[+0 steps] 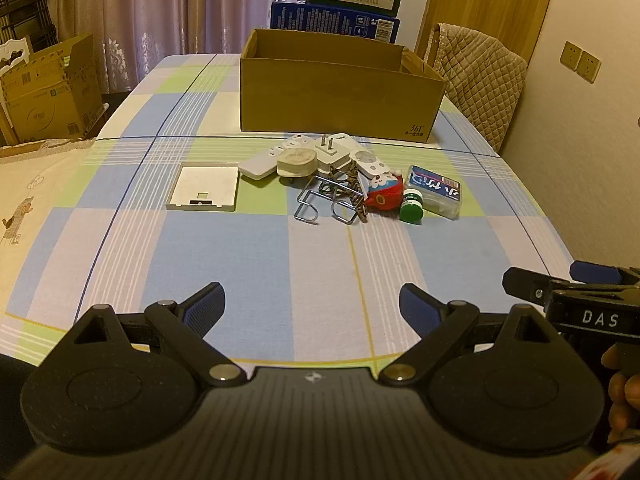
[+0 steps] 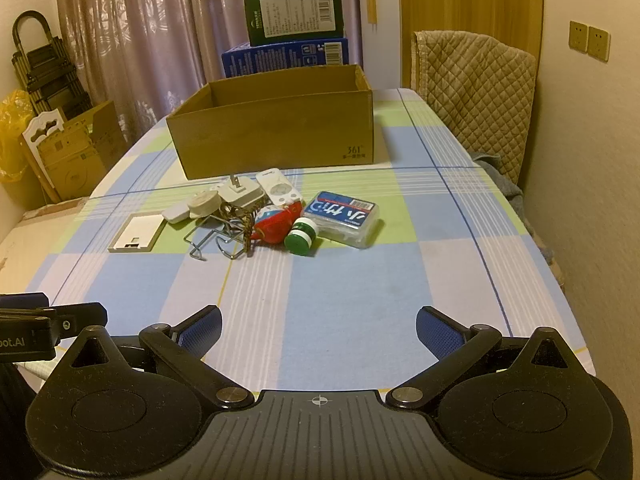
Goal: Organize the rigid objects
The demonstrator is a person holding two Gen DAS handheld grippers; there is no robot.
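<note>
**A:** so what can't you make out here?

**B:** mostly the pile. The white plug adapter (image 1: 334, 151) with its prongs up sits on top of other white bits, and the round white piece (image 1: 297, 163) covers whatever is under it, so I can't count them. The leopard-print strap (image 2: 244, 224) is draped over the wire rack (image 2: 218, 240), which hides part of the frame. Inside of the cardboard box (image 1: 340, 92) is out of sight too, I only see its far wall. The print on the clear plastic case (image 2: 345, 219) is too small to read.

**A:** and the grippers?

**B:** left hand-held gripper (image 1: 312, 312) is spread wide, nothing between the blue pads. Same for the right hand-held gripper (image 2: 319, 332). Both are over the near part of the desk (image 2: 360, 300), well apart from the clutter. In the left view the right one is cut off at the frame edge.

**A:** room to move?

**B:** loads in front, bare checked cloth from the grippers up to the pile. The flat white cover plate (image 1: 204, 186) lies alone on the left. The green-capped bottle (image 2: 301, 238) is on its side, touching the red toy (image 2: 276, 222) and just beside the case. The box is right behind the pile. The desk's right edge runs near the wall.
</note>
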